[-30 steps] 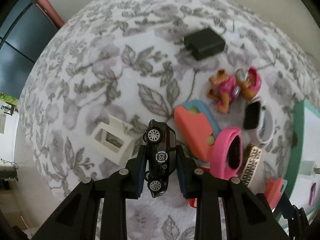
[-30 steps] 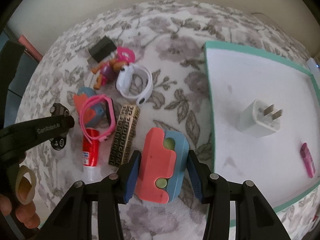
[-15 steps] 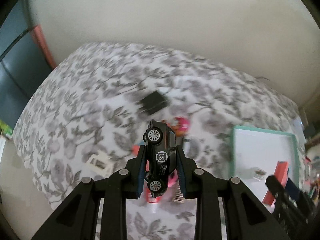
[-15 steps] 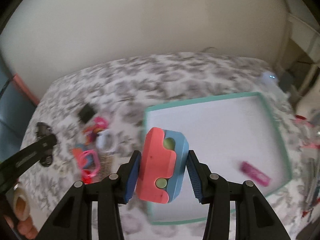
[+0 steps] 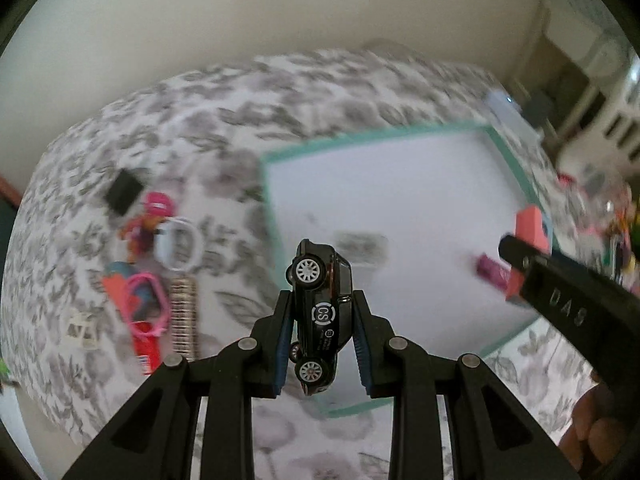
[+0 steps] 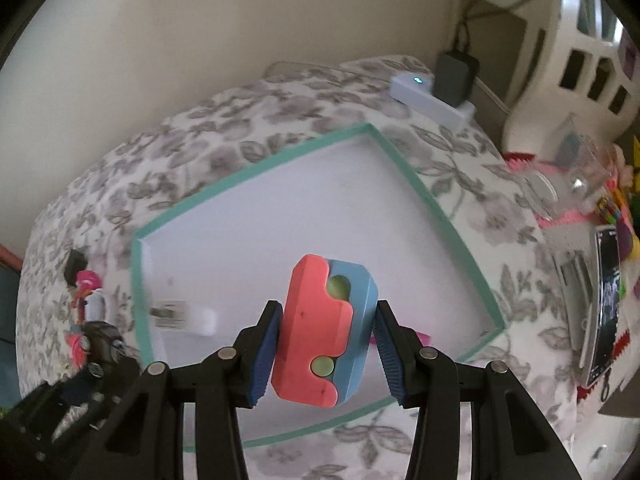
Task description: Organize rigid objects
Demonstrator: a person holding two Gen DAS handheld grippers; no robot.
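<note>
My left gripper [image 5: 320, 344] is shut on a black toy car [image 5: 320, 312], held nose up in the air over the near left edge of the white tray with a teal rim [image 5: 514, 168]. My right gripper [image 6: 324, 344] is shut on a red and blue block [image 6: 320, 332], held above the same tray [image 6: 256, 168]. In the left wrist view that gripper [image 5: 520, 256] enters from the right with the block [image 5: 530, 228]. A white charger [image 6: 186, 316] and a small pink object [image 5: 490, 270] lie in the tray.
Left of the tray on the floral cloth lie a black adapter [image 5: 122, 192], a pink toy figure [image 5: 148, 220], a white band [image 5: 180, 244], a pink ring [image 5: 146, 308], a patterned bar [image 5: 184, 320] and a red tube [image 5: 146, 354]. A phone [image 6: 606, 304] and clutter sit at the right.
Both grippers rose from the cloth and swung right over the tray, each keeping its object. The loose items on the cloth stayed in place.
</note>
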